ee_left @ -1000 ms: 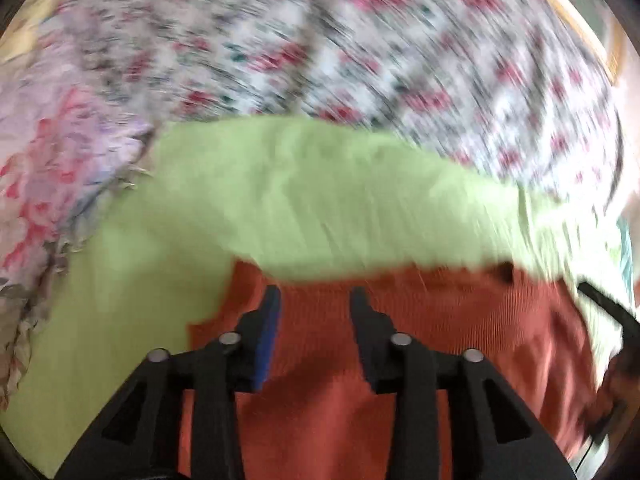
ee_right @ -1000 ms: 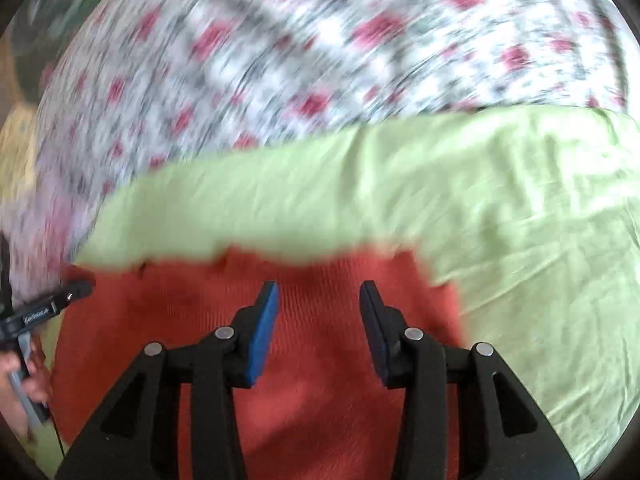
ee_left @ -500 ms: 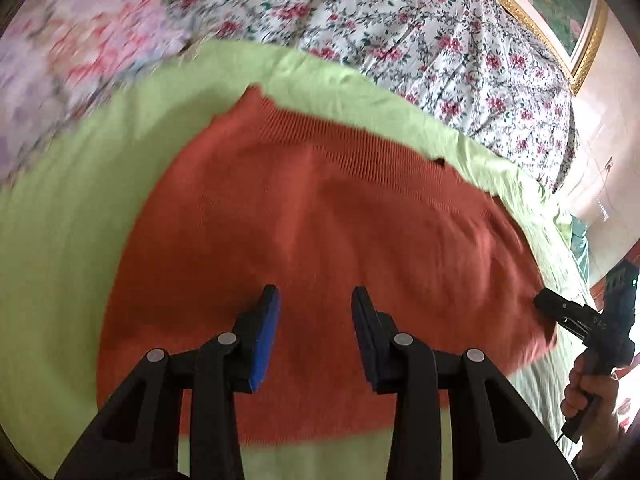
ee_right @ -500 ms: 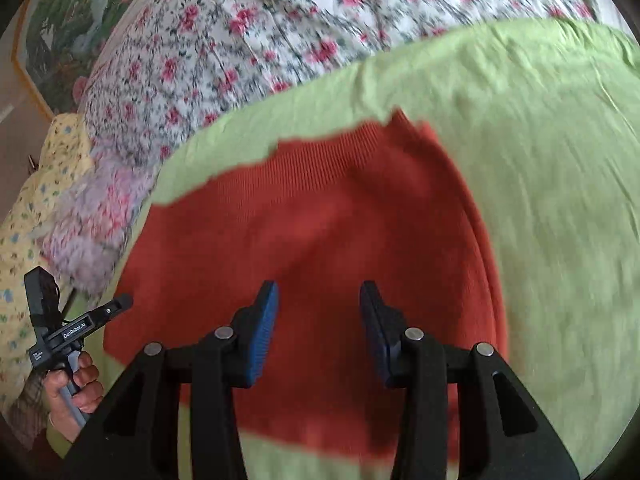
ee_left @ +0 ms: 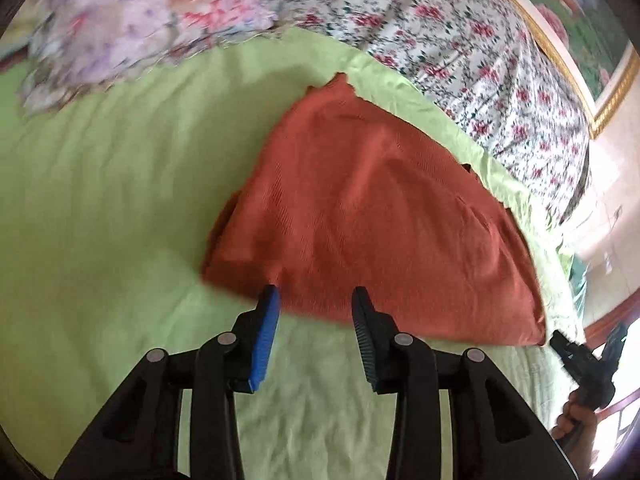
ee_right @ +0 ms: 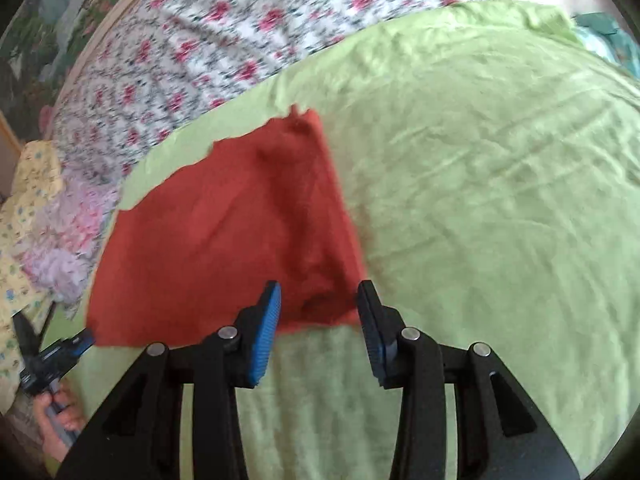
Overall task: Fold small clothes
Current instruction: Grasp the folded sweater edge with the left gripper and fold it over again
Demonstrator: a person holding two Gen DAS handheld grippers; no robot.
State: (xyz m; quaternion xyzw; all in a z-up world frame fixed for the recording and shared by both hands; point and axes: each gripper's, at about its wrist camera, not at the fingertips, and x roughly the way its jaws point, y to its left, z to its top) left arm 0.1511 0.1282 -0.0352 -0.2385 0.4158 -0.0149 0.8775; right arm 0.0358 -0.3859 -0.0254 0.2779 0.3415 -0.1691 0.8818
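A rust-red knit garment (ee_left: 372,216) lies folded flat on a light green sheet (ee_left: 100,200). It also shows in the right wrist view (ee_right: 224,232). My left gripper (ee_left: 316,300) is open and empty, its tips at the garment's near left edge. My right gripper (ee_right: 318,294) is open and empty, its tips at the garment's near right corner. The right gripper shows at the lower right of the left wrist view (ee_left: 580,360), and the left gripper at the lower left of the right wrist view (ee_right: 52,354).
A white bedspread with red flowers (ee_left: 460,40) lies beyond the green sheet (ee_right: 500,200). A pale pink floral cloth (ee_left: 132,12) is bunched at the far left. A yellow patterned cloth (ee_right: 24,200) lies at the left. A framed picture (ee_left: 580,32) stands behind the bed.
Both grippers have pulled back toward me from over the garment to its near edge. More of the green sheet shows in front of the garment.
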